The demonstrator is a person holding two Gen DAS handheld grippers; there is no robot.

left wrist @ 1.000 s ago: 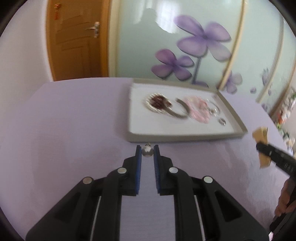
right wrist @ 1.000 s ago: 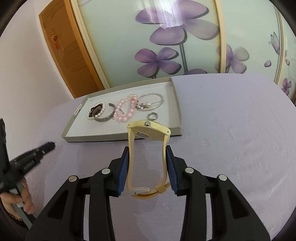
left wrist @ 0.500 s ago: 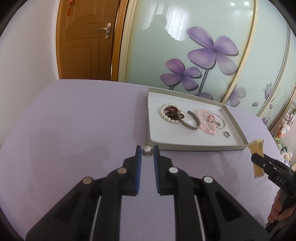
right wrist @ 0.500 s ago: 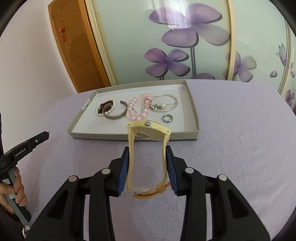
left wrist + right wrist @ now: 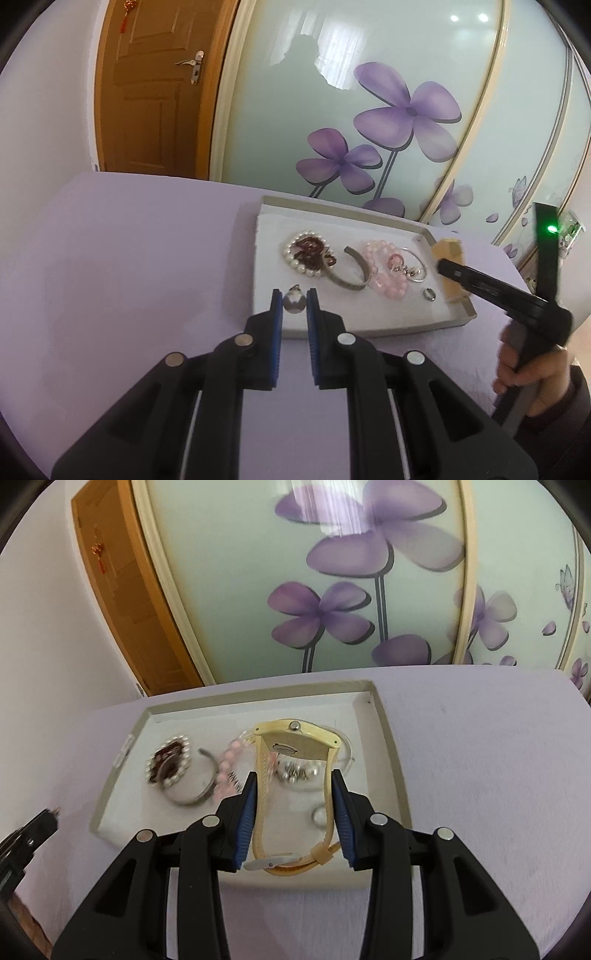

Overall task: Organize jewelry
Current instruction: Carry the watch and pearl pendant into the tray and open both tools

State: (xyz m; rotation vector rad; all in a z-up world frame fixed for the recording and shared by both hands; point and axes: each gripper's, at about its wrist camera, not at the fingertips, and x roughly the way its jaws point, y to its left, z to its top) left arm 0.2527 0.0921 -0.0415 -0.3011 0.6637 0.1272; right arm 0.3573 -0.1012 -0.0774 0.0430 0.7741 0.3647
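Here the right hand-held gripper [image 5: 293, 801] pinches a cream-yellow watch [image 5: 295, 746] by its strap above the grey tray [image 5: 388, 738]; the left hand-held gripper [image 5: 294, 302] clamps a pearl pendant [image 5: 293, 302] over the tray's near-left corner.

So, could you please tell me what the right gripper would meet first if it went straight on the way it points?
Probably the white floor of the shallow grey cardboard tray, near the small silver ring; the right gripper points downward over it, holding the cream plastic watch. Depth is unclear.
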